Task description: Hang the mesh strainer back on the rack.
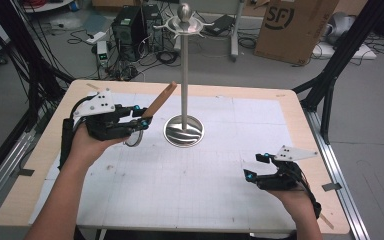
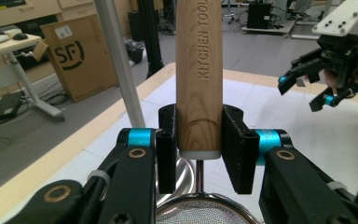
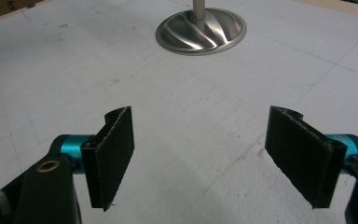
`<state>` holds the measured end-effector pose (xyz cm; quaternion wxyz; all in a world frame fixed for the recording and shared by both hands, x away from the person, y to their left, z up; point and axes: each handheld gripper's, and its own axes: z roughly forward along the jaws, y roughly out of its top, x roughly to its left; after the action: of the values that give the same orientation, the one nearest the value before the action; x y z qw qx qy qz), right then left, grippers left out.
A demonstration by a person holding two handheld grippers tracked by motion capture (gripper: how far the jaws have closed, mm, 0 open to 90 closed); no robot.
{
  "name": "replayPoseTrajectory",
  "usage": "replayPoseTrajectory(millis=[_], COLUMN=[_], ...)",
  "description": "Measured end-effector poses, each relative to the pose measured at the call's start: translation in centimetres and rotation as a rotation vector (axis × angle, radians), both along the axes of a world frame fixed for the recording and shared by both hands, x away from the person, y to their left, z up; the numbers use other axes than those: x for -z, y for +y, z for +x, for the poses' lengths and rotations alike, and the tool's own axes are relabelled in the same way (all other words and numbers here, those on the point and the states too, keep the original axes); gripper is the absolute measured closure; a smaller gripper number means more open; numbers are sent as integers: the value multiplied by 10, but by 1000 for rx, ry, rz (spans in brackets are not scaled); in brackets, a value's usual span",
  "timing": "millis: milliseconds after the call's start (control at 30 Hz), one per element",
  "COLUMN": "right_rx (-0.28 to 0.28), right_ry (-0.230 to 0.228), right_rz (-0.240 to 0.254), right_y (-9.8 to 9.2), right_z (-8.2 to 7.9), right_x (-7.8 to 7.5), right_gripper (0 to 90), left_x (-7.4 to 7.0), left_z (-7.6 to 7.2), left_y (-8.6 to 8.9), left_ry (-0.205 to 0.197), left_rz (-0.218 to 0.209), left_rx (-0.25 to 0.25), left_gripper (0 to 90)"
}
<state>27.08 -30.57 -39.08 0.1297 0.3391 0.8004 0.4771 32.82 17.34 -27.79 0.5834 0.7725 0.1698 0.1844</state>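
1. The left tool [image 2: 199, 154] is clamped on the wooden handle [image 2: 199, 79] of a strainer, one pad on each flat side, close to the end where the wood meets the metal stem. The handle points up and away from the tool.
2. Just below the left tool hangs the strainer's mesh bowl [image 2: 200, 209], its rim showing between the tool's arms. In the high view the strainer [image 1: 157, 104] is held off the surface, tilted toward the stand.
3. Just beyond the left tool stands the stand [image 1: 184, 75], a tall metal pole on a round base [image 1: 184, 131], with a ring of hooks [image 1: 184, 25] near its top.
4. The step in hand looks like lifting the strainer to hang it on a hook. To do it well, keep the grip firm so the handle does not slip, raise it clear of the pole, and bring it to a hook slowly so that the stand is not knocked.
5. The right tool [image 3: 207, 154] is well apart from the left one, low over the surface [image 1: 195, 185], its pads wide apart with nothing between them.
6. Count: two tools, one strainer, one stand, one surface.
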Motion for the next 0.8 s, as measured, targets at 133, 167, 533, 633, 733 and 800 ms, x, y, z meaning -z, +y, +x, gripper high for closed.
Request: replayPoseTrajectory(millis=[133, 167, 533, 633, 733, 800], right_rx=[-1, -1, 0, 0, 1, 0], right_ry=[-1, -3, -2, -2, -5, -3], right_rz=[0, -2, -1, -1, -2, 1], right_y=[0, 0, 0, 0, -1, -1], right_z=[0, 0, 0, 0, 0, 0], right_x=[0, 0, 0, 0, 0, -1], right_gripper=[230, 230, 230, 230, 231, 230], left_x=[-12, -15, -38, -45, -51, -53], left_z=[3, 3, 17, 21, 24, 26], left_y=[3, 4, 15, 17, 17, 16], left_ry=[-16, -20, -33, -37, -45, -49], left_rz=[4, 6, -6, 4, 3, -4], left_rx=[-4, -8, -44, -56, -59, -53], left_gripper=[689, 689, 689, 689, 689, 689])
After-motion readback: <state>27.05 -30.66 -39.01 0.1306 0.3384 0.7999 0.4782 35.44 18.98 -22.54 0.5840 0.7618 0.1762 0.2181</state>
